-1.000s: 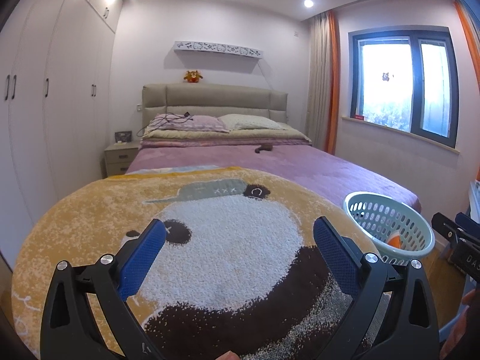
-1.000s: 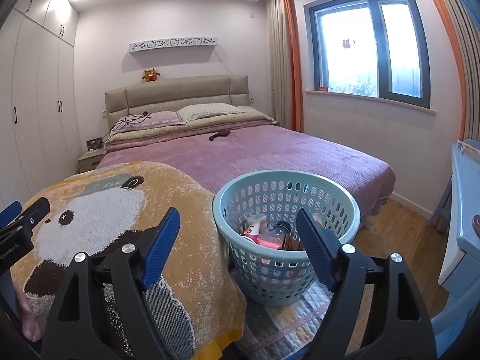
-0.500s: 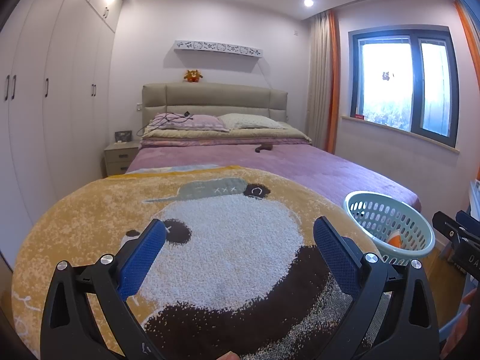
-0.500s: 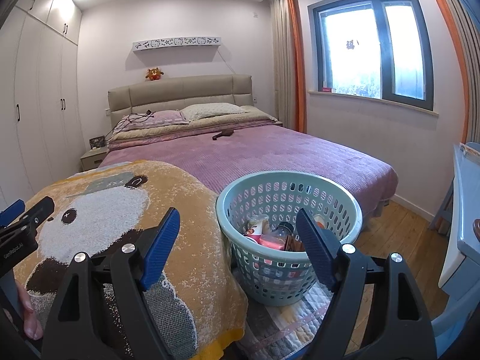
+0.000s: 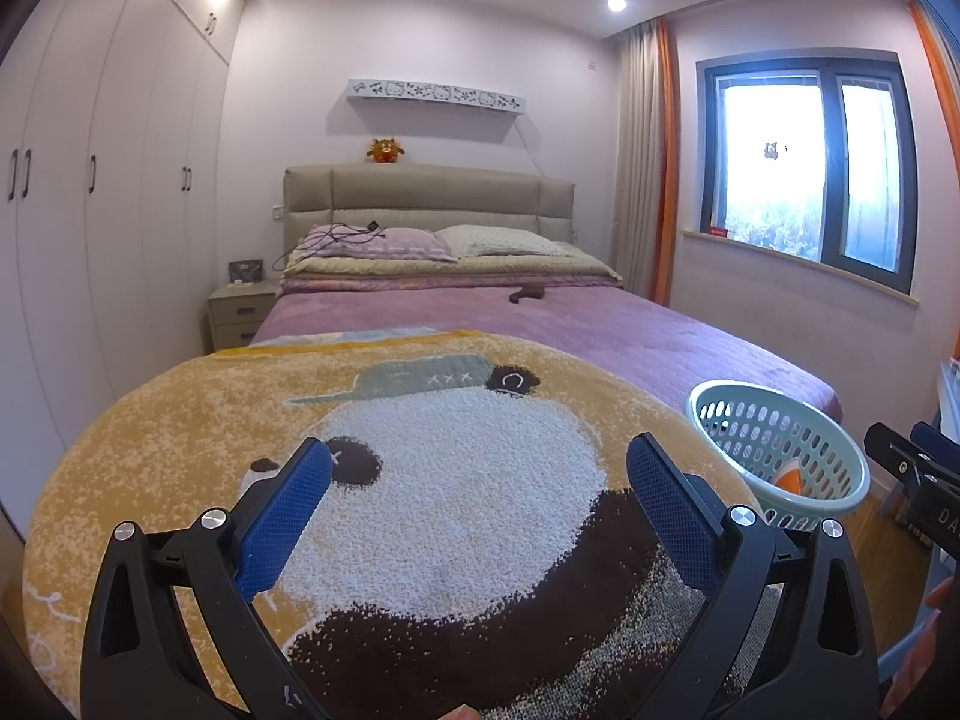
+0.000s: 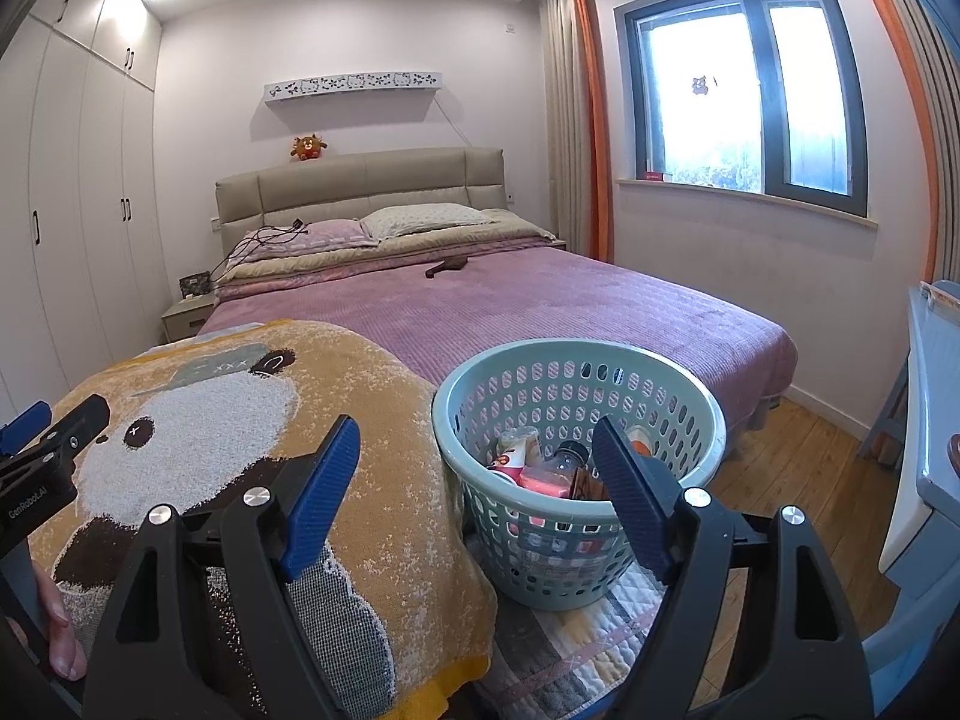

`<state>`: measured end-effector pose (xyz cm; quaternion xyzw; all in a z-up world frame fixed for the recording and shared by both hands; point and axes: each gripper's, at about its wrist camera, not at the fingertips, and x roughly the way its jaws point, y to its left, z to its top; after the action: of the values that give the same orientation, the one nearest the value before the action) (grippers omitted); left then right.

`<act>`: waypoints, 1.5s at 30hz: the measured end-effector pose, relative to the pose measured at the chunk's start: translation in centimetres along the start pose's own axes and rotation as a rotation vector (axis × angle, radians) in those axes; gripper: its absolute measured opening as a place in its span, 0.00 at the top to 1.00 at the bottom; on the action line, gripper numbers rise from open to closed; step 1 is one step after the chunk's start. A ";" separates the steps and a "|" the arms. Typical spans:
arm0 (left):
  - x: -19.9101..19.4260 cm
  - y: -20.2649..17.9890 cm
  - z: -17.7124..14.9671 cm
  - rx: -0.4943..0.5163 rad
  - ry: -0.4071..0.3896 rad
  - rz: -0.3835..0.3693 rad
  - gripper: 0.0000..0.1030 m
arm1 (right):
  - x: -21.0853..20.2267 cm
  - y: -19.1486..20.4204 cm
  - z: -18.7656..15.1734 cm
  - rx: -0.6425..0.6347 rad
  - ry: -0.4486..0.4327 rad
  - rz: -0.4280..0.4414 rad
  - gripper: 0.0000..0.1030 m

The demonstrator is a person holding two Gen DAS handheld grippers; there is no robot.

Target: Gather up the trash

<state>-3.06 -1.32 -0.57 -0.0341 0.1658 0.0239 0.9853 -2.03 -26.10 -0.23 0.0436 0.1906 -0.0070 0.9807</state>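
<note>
Left tongs, right tongs: both wide apart, gripping nothing.

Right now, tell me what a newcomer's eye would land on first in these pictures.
First, the yellow panda blanket spread over the near end of the bed, filling the foreground. Next, the pale green basket on the floor to its right, already holding a bottle and packets. Both the left gripper and the right gripper hang with jaws wide and nothing between them.

Basket contents half hidden behind its wall; bottle label unreadable.
</note>
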 end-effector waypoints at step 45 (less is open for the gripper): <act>0.2 0.4 -0.1 0.002 0.012 -0.007 0.07 | 0.5 0.0 0.2 -0.005 0.014 0.016 0.27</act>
<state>-2.98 -0.97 -0.75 -0.0336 0.1718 0.0202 0.9844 -1.54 -26.09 -0.26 0.0429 0.1974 0.0017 0.9794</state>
